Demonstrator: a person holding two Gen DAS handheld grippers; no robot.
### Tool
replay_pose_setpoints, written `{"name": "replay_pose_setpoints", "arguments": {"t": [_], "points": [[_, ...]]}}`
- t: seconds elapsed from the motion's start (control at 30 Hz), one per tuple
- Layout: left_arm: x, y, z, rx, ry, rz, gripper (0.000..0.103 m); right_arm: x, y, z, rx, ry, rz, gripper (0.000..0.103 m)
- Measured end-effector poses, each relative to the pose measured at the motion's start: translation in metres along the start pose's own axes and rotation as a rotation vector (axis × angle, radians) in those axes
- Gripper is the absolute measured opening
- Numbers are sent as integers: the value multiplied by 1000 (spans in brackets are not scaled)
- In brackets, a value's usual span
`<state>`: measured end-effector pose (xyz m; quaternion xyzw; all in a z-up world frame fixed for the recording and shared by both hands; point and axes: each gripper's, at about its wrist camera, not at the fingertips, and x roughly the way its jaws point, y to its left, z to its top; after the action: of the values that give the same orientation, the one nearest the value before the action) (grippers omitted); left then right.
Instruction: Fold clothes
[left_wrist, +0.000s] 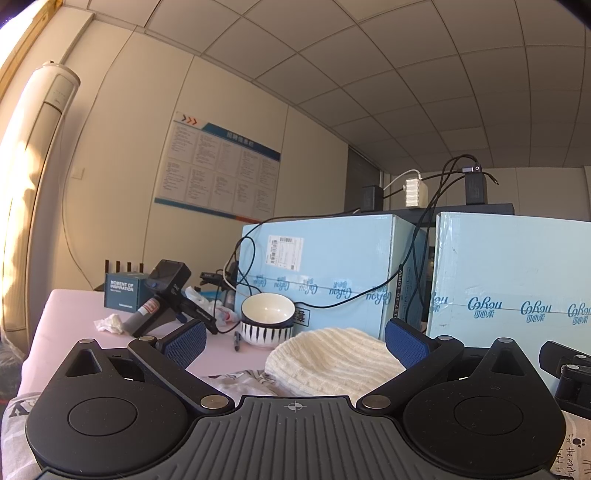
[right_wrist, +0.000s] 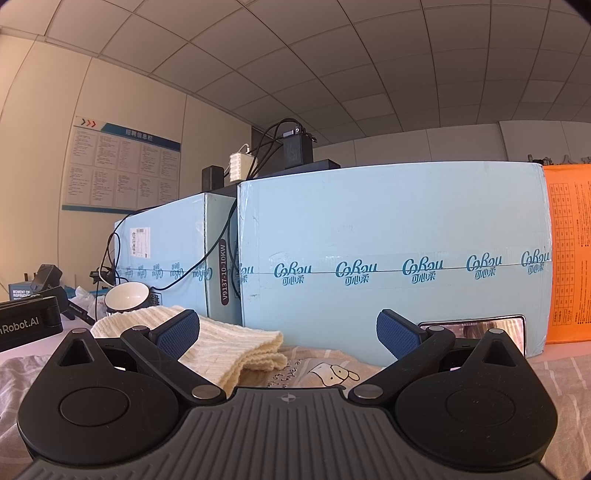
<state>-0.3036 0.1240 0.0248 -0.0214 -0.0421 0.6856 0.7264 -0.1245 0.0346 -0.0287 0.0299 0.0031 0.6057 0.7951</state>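
Holding both grippers, left (left_wrist: 293, 341) and right (right_wrist: 288, 332), wide open over the clothes.
My left view alone shows the pen (left_wrist: 237, 341); my right alone shows the cartoon shirt (right_wrist: 325, 371) under the knit (right_wrist: 221, 347), near the boxes (right_wrist: 391, 236).

Ahead of the jaws stand two blue boxes (right_wrist: 391, 258) (taped, cables draped over them). A bowl (left_wrist: 267, 319) sits ahead-left by a pen (left_wrist: 236, 340); an orange box (right_wrist: 570, 254) stands far right.
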Motion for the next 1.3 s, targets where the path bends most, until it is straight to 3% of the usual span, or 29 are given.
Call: {"name": "replay_pose_setpoints", "arguments": {"t": [1.3], "points": [[1,1,-1,1,15,-3,103,1,-1,-1,7,6,0,103]]}}
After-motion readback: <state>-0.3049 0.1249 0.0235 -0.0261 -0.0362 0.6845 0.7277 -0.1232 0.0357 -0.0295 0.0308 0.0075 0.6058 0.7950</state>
